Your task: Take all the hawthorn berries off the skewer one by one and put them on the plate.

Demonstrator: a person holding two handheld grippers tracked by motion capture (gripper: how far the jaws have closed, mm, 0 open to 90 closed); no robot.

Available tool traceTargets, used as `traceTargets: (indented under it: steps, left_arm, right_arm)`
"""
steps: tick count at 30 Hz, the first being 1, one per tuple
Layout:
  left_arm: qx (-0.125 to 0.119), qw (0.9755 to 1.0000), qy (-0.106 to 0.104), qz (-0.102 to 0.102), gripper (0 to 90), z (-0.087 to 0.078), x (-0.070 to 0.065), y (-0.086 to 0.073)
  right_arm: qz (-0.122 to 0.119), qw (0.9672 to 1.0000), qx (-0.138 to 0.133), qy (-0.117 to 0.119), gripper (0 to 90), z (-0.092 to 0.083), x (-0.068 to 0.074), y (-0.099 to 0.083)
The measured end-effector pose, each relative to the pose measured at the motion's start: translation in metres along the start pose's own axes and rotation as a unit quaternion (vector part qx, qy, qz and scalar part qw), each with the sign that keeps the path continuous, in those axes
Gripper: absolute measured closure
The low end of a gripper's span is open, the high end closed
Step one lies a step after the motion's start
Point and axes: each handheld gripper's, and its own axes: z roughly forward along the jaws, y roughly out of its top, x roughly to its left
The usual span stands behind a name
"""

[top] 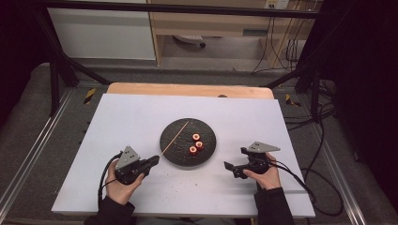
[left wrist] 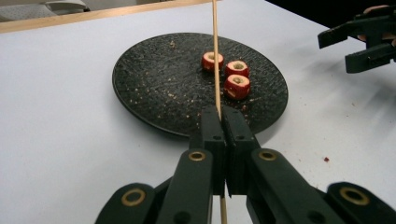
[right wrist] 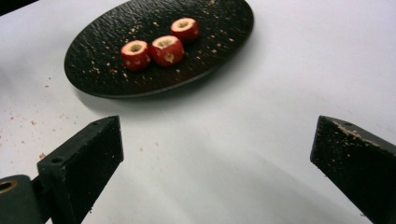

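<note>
A round black plate (top: 180,146) (left wrist: 154,79) (right wrist: 93,56) lies mid-table with three red cored fruit pieces (top: 196,143) (left wrist: 236,80) (right wrist: 160,44) on its right half. My left gripper (top: 154,161) (left wrist: 221,114) sits at the plate's near-left edge, shut on a thin wooden skewer (top: 174,136) (left wrist: 215,51) that slants up and away over the plate. My right gripper (top: 231,168) (right wrist: 219,154) rests right of the plate with its jaws wide apart and nothing between them. In the left gripper view the right gripper (left wrist: 359,42) shows at the top right.
The white table top (top: 141,117) has a wooden strip along its far edge. Red crumbs (right wrist: 28,123) speckle the surface near the plate. Black frame bars and cables run beyond and to the right of the table.
</note>
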Motion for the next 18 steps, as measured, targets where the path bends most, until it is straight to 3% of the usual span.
traceTargets:
  steps: [10,18]
  left_arm:
    - [0.023,0.9997,0.012,0.005,88.3,0.014,0.006,0.029]
    - [0.047,0.9987,0.022,0.001,88.3,0.042,0.009,0.044]
  right_arm:
    - [0.006,0.9999,0.012,-0.009,1.7,-0.007,-0.005,-0.007]
    - [0.001,0.9998,0.018,-0.009,1.7,-0.006,-0.003,-0.009]
